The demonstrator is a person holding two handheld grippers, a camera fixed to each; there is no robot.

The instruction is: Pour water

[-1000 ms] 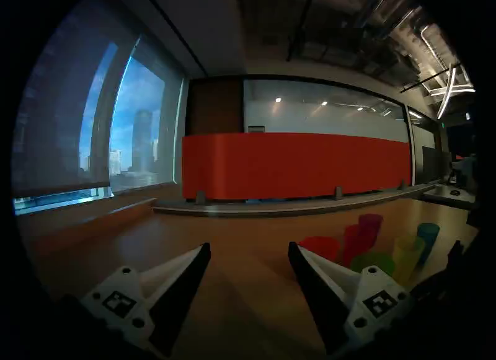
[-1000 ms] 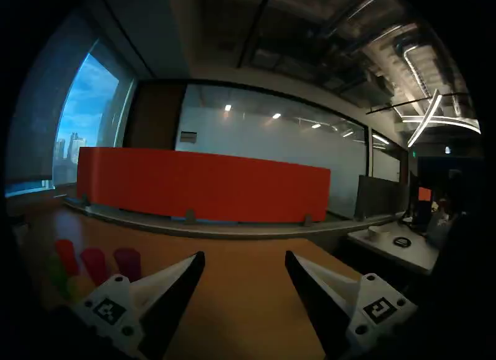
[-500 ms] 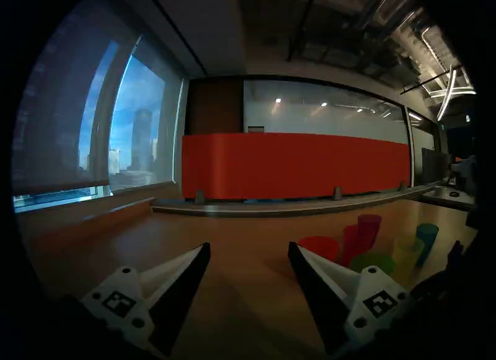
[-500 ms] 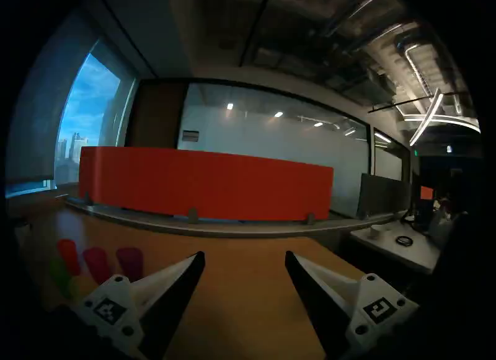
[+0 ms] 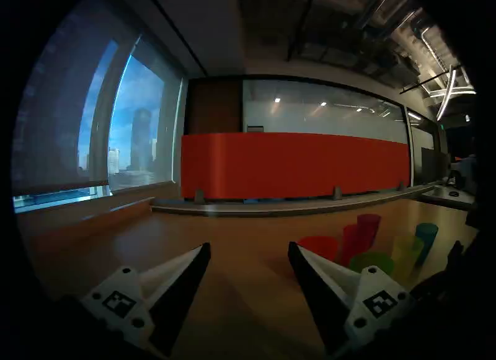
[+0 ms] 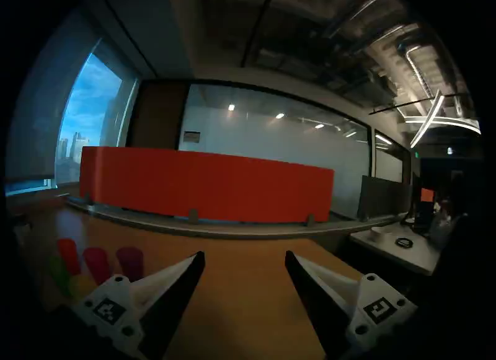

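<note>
Almost no motion vs 0.5 s ago: right gripper view creeps a touch, red partition (image 6: 204, 183) drifts slightly right; left gripper view static. Left gripper (image 5: 248, 247) released, fingers spread wide over the wooden table (image 5: 248, 227), nothing between them. Right gripper (image 6: 244, 256) same: wide apart, empty. Cup cluster (image 5: 366, 230) stands on the table at lower right of the left gripper view, behind the right-hand finger; it also shows at lower left of the right gripper view

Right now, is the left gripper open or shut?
Open: the left gripper has its fingers wide apart, with bare table between them.
</note>
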